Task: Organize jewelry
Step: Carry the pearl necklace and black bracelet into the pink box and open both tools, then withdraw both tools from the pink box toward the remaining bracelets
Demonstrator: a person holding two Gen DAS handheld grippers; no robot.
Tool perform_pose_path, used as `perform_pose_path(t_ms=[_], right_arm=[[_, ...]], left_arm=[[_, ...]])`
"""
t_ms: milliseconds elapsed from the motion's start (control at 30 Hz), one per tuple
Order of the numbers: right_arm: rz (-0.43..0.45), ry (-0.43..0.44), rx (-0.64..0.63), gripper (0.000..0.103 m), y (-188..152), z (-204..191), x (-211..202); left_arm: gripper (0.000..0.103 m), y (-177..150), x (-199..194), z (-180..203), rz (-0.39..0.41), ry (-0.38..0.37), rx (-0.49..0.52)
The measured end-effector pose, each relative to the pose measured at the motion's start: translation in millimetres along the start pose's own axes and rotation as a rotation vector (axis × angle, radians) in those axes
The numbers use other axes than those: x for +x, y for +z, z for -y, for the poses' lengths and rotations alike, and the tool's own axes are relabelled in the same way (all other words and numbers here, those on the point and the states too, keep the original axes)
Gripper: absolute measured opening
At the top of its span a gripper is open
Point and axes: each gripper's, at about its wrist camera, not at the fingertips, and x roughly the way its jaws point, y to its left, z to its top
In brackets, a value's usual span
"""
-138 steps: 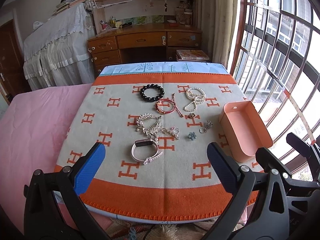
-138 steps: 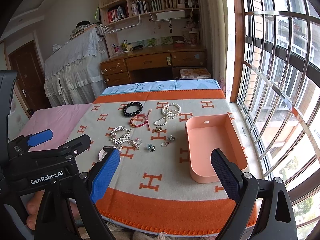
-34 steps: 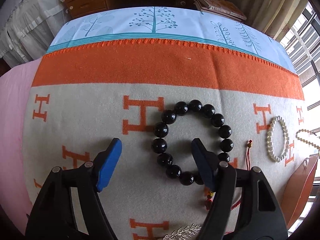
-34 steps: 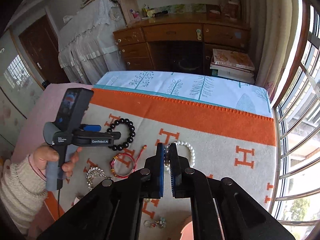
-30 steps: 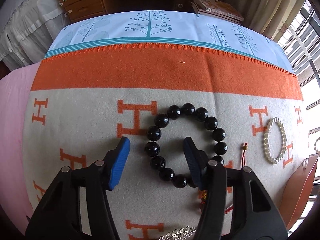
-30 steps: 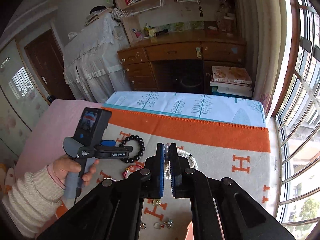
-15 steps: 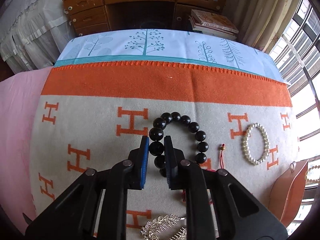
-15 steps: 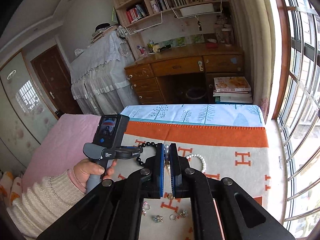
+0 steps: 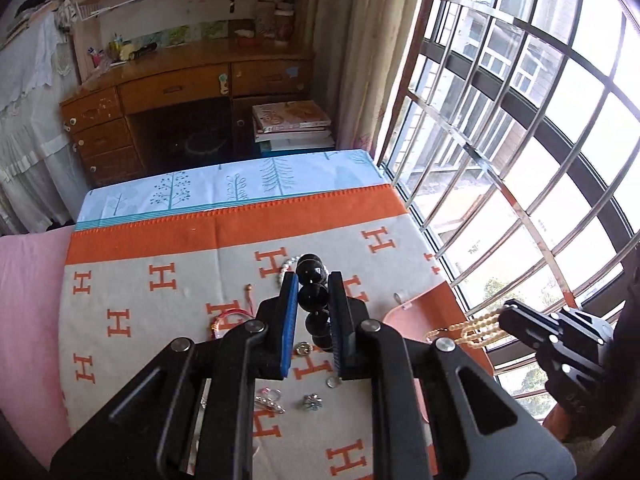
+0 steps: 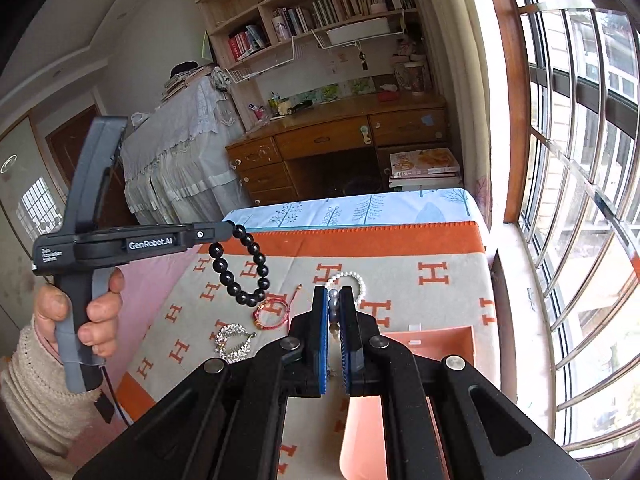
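Two grippers, each clamped on a string of beads above the table.

The left gripper (image 9: pixel 313 300) has its fingers closed on a black bead bracelet (image 10: pixel 245 268), which hangs in the air over the orange-and-grey blanket (image 9: pixel 180 272). The right gripper (image 10: pixel 333 308) pinches a pearl necklace (image 9: pixel 468 330) (its loops dangle over the pink tray (image 10: pixel 448 340)). A white pearl bracelet (image 10: pixel 352 278), red cord bracelet (image 10: pixel 272 314) and silver piece (image 10: pixel 234 342) lie on the blanket.
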Motion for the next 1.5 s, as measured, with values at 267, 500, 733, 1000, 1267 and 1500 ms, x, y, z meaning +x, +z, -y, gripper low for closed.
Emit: perform_pose_path(t_ms=[267,500,733,1000,1267,1500], right_arm=[[-0.014,-0.059,0.090,0.005,-71,57,-27],[-0.058,-0.071,0.158,0.005,-134,94,-26],[-0.102,-0.056,0.202,0.005,-173,100,2],[-0.142,-0.106,0.176,0.018,-175,82,47],[-0.101,-0.154,0.148,0.033,-168,69,46],[-0.123,-0.169,0.166,0.033,-169,68,47]], left_arm=[[0.012,-33,0,114,-0.016,-0.149,0.116],[0.012,-73,59,156,-0.100,-0.159,0.141],[0.012,-114,96,146,-0.121,-0.091,0.110],[0.033,-133,97,136,-0.104,-0.016,0.119],[0.060,-149,76,130,-0.047,-0.022,0.131],[0.060,-159,71,118,-0.061,-0.047,0.105]])
